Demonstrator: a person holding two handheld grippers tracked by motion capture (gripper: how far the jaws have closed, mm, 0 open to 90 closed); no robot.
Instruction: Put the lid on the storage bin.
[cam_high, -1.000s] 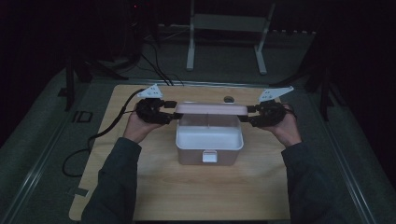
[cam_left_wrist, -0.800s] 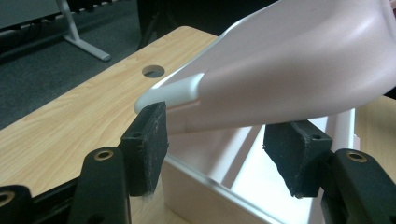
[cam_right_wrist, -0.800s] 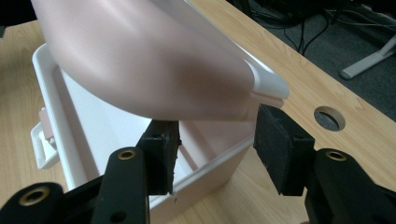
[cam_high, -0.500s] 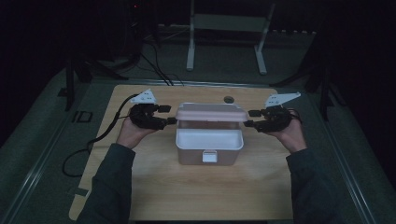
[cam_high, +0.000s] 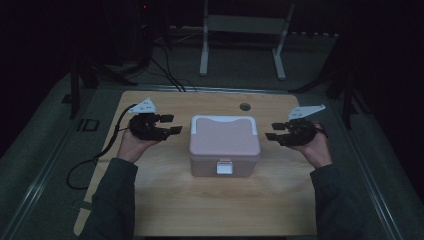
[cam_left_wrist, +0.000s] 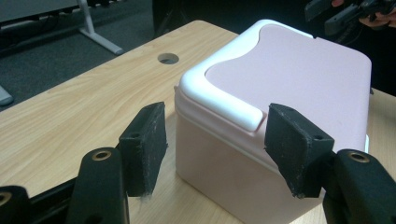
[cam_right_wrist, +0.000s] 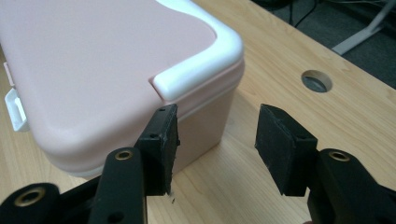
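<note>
both tools gape empty: left tool and right tool flank the pink box (lid down).

Pink plastic lidded box w/ white rim: cut off at 9 and 12 o'clock in right gripper view. In left gripper view its base runs off at 6 o'clock; right black two-jaw gripper clipped at 1 o'clock. High view: far dark floor too dim to read.

Box mid-table, L gripper to its left, R gripper right, both apart.
</note>
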